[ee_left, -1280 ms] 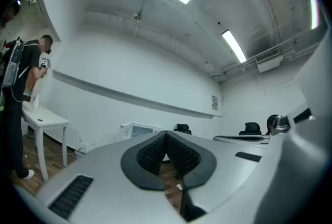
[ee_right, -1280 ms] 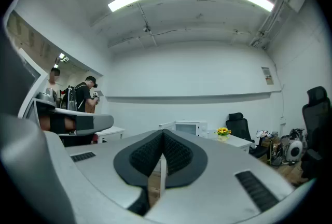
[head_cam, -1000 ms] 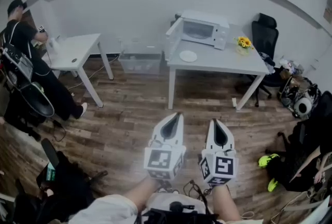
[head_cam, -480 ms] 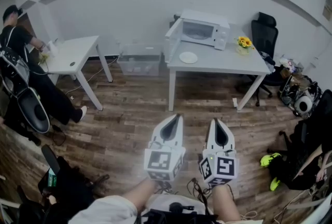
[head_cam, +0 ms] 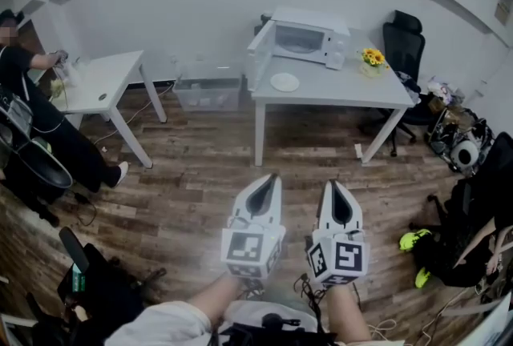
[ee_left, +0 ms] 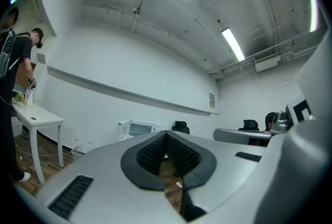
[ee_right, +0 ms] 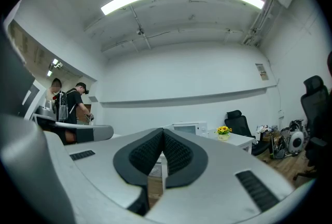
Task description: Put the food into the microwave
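Jaws clenched on both sides, folks: the left gripper (ee_left: 166,136) has its ribbed pads pressed flat together, the right gripper (ee_right: 163,134) likewise, and neither has anything between them. Both are carried level, side by side, over the wooden floor (head_cam: 184,184).

What has changed? In the head view the white table (head_cam: 345,94) and its microwave (head_cam: 309,40) have slid a little left and up across the picture over the last second. The person (head_cam: 28,88) at the side table (head_cam: 104,80) has drifted out towards the left edge. So the view is swinging while both grippers hold their spot low in frame. I read that as an approach barely begun.

The microwave stands at the table's back edge with its door (head_cam: 260,56) already swung open. A white plate (head_cam: 284,82) lies near the table's left edge, just in front of that door. Whether food sits on it is too small to tell. Yellow flowers (head_cam: 371,58) mark the back right corner. Both grippers are well apart from the table, so nothing is picked up yet.
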`<state>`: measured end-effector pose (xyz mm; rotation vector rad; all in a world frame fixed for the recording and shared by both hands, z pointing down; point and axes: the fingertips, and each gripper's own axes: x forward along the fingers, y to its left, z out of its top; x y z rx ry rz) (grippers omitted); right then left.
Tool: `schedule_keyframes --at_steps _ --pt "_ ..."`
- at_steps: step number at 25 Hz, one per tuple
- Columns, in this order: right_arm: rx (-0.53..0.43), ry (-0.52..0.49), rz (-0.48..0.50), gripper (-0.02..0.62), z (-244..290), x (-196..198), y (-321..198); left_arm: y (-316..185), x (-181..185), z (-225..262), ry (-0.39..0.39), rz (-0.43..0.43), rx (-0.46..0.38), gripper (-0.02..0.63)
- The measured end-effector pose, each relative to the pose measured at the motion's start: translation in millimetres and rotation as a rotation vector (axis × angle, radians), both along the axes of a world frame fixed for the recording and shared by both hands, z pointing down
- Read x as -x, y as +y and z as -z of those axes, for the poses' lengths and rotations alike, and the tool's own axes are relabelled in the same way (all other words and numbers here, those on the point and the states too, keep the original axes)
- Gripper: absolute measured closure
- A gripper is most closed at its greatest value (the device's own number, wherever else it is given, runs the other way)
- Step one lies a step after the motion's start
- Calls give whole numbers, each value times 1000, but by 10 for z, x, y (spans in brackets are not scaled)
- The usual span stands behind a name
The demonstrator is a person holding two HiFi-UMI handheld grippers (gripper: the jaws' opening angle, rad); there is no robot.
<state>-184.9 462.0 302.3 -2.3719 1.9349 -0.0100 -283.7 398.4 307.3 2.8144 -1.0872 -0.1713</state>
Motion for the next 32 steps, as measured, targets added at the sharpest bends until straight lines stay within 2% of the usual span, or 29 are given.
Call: schedule_keyframes --at_steps 5,15,25,32 --pt "9 0 -19 578 -29 -149 -75 -80 -163 -45 -3 -11 9 597" --pt "-9 -16 -5 578 -18 -823 -641 -609 -797 -12 -33 1 -13 597" --pt "-6 -16 58 578 56 -1420 -1257 -1171 -1334 123 -39 63 -34 597" --pt "14 -13 102 578 -9 -1627 -1632 -1487 -1506 56 -36 110 -18 597"
